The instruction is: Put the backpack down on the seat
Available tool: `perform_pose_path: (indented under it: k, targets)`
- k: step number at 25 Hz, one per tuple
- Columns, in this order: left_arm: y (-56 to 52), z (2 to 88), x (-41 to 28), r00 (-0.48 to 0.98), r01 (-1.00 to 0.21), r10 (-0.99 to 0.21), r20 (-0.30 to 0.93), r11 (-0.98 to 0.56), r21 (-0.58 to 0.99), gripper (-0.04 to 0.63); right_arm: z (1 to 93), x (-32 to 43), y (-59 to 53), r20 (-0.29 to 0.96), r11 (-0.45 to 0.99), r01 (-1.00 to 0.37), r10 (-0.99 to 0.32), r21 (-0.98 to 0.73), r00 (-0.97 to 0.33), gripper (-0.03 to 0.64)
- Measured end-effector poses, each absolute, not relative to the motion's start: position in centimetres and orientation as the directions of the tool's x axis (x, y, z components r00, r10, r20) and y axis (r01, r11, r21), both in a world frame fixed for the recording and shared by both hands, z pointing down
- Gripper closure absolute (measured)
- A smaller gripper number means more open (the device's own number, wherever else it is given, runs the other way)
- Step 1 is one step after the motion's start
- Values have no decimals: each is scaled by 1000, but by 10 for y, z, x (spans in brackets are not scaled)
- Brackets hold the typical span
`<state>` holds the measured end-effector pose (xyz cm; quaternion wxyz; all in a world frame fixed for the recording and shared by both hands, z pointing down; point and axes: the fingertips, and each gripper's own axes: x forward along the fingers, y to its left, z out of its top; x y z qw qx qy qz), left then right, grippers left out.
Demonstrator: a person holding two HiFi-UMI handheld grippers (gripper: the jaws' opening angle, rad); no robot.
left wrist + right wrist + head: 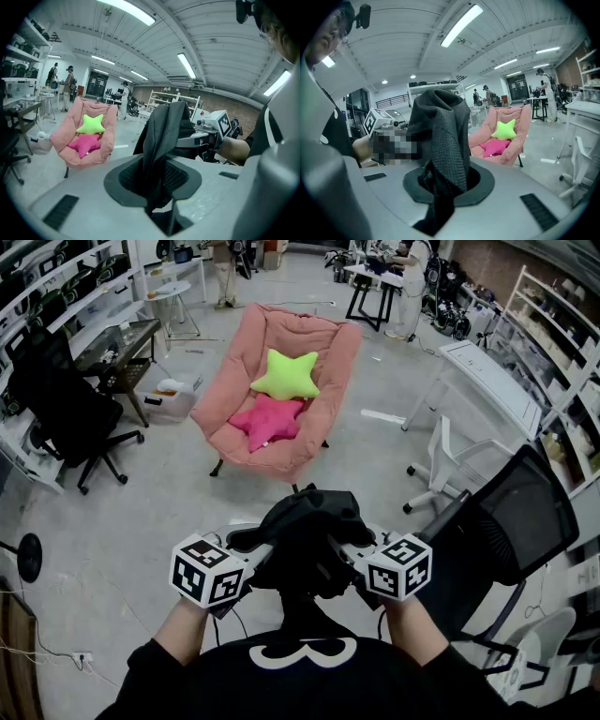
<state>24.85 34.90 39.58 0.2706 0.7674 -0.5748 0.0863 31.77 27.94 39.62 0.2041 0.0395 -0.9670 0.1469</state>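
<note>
I hold a black backpack up in front of my chest, between both grippers. My left gripper is shut on a fold of its dark fabric. The right gripper is likewise shut on a fold of its black mesh fabric, which rises from between the jaws. A pink padded chair stands a couple of steps ahead on the floor. On its seat lie a green star cushion and a pink star cushion. The grippers' fingertips are hidden by the bag in the head view.
A black office chair stands at the left and a black mesh chair close at my right. A white chair and a white table stand right of the pink chair. A plastic bin sits at its left.
</note>
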Motion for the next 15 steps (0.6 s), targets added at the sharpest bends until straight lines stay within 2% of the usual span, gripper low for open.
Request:
perform_pose_path:
  k: [7,15]
  targets:
    - [292,411,215,309,-934,-822,478,-168,316,514,413,285,223,397,949,-126,-1,-289,-918,572]
    - [190,440,143,308,-927,-799,516,-130,352,511,443,212,121,391,937,-98,44,-335,-919,572]
